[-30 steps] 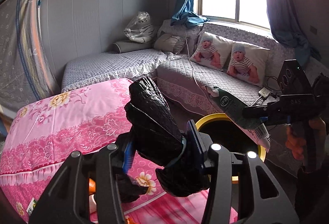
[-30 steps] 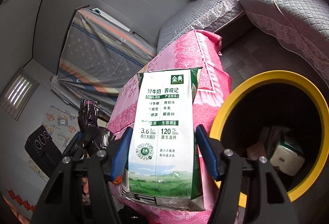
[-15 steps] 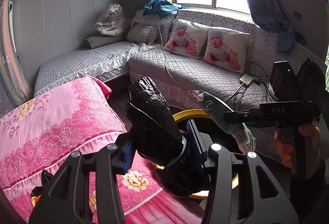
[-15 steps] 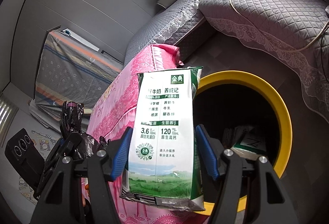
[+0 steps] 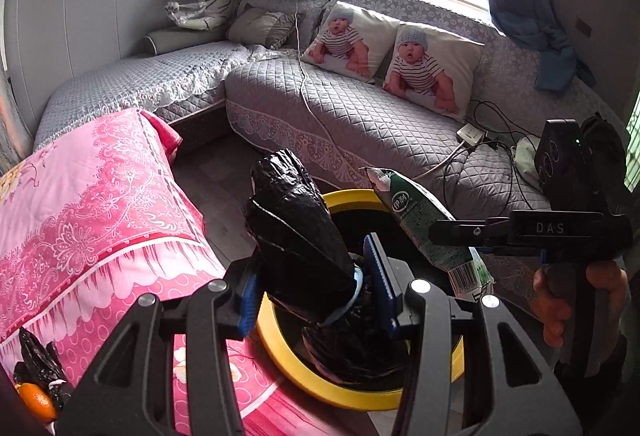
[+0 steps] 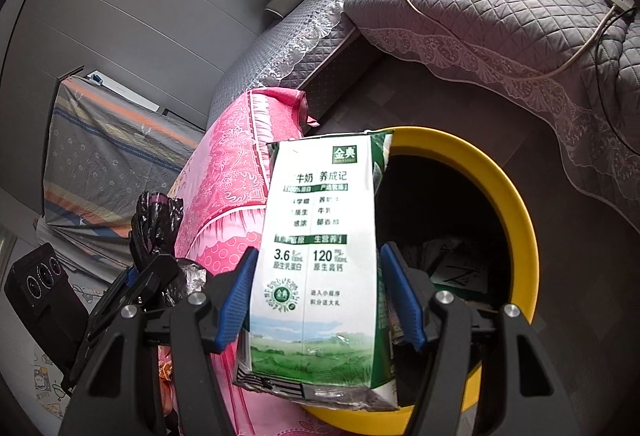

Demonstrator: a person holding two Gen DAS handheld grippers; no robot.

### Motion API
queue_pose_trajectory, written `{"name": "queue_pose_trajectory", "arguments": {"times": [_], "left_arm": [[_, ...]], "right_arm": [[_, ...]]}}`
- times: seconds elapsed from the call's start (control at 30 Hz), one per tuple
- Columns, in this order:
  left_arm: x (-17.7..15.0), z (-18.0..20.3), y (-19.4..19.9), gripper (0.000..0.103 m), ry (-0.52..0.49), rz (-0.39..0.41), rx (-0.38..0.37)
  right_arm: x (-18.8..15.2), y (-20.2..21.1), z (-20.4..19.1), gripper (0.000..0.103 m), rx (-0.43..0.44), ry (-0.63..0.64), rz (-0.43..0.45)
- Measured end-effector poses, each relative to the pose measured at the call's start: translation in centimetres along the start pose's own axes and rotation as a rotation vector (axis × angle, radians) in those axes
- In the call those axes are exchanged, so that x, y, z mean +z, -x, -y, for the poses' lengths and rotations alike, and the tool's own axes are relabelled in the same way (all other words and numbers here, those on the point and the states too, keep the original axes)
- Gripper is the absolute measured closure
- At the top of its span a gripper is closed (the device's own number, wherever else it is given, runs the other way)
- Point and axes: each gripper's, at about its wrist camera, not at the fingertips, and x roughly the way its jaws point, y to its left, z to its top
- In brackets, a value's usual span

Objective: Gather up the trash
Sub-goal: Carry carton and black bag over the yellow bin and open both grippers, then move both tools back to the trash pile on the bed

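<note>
The left gripper [image 5: 310, 290] is clenched on a tied black trash bag [image 5: 298, 236] whose long axis runs up toward 11 o'clock. The yellow-rimmed bin [image 5: 320, 382] opens directly beneath and beyond it, at 12 to 1 o'clock. The right gripper [image 6: 318, 300] grasps a flattened green-and-white milk carton [image 6: 320, 256], standing upright along the fingers, with the bin's mouth [image 6: 516, 220] just past it at 1 o'clock and some trash already inside. Both loads hang over the rim; the carton looks nearer the bin's middle, so release there seems the next call.
</note>
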Motion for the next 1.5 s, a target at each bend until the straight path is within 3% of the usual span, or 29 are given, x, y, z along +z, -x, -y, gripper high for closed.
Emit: {"name": "queue_pose_trajectory", "arguments": {"times": [0.07,0.13,0.2,0.27,0.33,0.67,0.93,1.03,1.2,1.33,1.5], "left_arm": [[0.0,-0.3,-0.3,0.057,0.014,-0.005,-0.005],[-0.1,-0.6,-0.3,0.047,0.031,0.007,0.007],[-0.1,-1.1,-0.1,0.023,0.057,0.019,0.013],[-0.2,-1.4,0.3,0.018,0.080,0.036,0.023],[-0.2,-1.8,0.6,0.011,0.099,0.042,0.026],[-0.7,-3.7,5.1,0.008,0.201,0.138,0.049],[-3.3,-7.6,13.1,0.008,0.237,0.223,0.119],[-5.3,-10.0,16.9,0.008,0.241,0.258,0.190],[-10.0,-15.4,23.6,0.008,0.265,0.293,0.388],[-14.3,-19.6,29.5,0.008,0.319,0.319,0.526],[-19.1,-22.3,34.7,0.008,0.371,0.350,0.681]], "right_arm": [[0.0,0.0,0.0,0.043,-0.015,0.005,0.001],[0.2,0.1,0.0,0.042,-0.035,0.007,0.015],[0.5,0.6,0.5,0.027,-0.051,-0.025,0.048],[0.6,1.2,1.1,0.021,-0.060,-0.049,0.077],[0.7,1.8,1.4,0.021,-0.057,-0.063,0.092],[0.2,2.9,0.4,0.021,-0.012,-0.041,0.122],[-1.9,-0.2,-6.6,0.021,0.092,0.192,0.032],[-3.2,-2.2,-10.5,0.017,0.152,0.298,-0.037],[-6.6,-5.3,-17.2,0.017,0.215,0.497,-0.133],[-10.8,-6.5,-23.0,0.017,0.254,0.712,-0.166],[-16.3,-8.2,-28.9,0.017,0.325,0.940,-0.263]]}}
